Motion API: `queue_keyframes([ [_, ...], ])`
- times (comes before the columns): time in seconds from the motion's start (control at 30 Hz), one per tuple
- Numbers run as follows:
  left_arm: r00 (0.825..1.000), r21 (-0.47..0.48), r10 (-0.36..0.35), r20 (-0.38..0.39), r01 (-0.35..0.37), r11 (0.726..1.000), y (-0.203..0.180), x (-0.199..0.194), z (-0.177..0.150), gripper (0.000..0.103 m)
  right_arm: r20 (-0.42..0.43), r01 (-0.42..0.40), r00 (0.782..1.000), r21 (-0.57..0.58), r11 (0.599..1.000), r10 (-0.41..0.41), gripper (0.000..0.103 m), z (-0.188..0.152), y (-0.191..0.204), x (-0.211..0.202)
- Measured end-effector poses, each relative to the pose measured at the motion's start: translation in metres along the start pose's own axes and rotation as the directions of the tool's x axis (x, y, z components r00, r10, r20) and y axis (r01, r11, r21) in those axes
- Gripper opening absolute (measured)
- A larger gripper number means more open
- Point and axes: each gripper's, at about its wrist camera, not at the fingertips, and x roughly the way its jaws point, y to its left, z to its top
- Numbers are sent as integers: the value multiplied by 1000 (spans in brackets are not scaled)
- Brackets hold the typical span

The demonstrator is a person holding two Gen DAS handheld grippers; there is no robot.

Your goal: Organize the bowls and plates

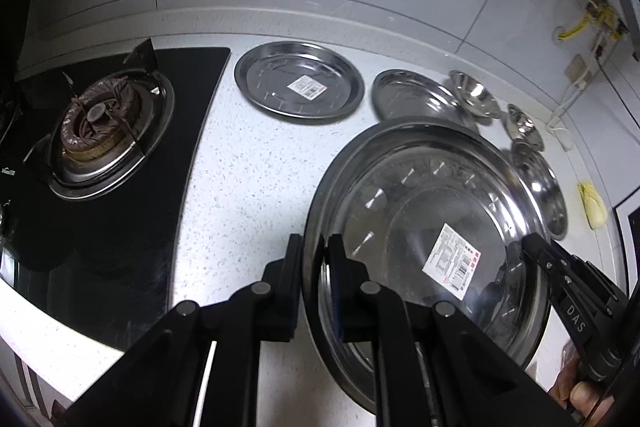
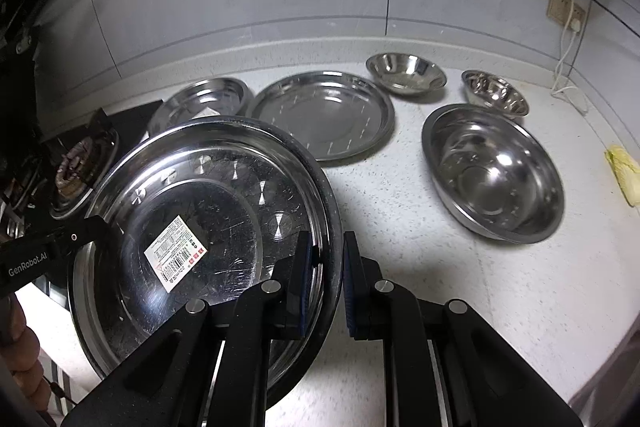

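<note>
A: Where was the labelled plate (image 2: pixel 192 227)?
B: Raised over the counter (image 2: pixel 460 287), the left gripper (image 1: pixel 316 259) and right gripper (image 2: pixel 326 267) each pinching opposite rims

A: Handling?
B: Stiff, light, slick steel; rim grips looked safest

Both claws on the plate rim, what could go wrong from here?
1. The large round steel plate with a label is pinched only at its thin rim by the left claw and right claw; it might slip.
2. The gas burner is close on the left; a swing may hit it.
</note>
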Motion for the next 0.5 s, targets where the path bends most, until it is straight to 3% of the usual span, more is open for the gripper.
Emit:
queue_keyframes([
  [0.5, 997, 3, -83, 6, 83, 997, 14, -67, -35, 11, 30, 28, 999, 25, 999, -28, 12, -26, 13, -72],
])
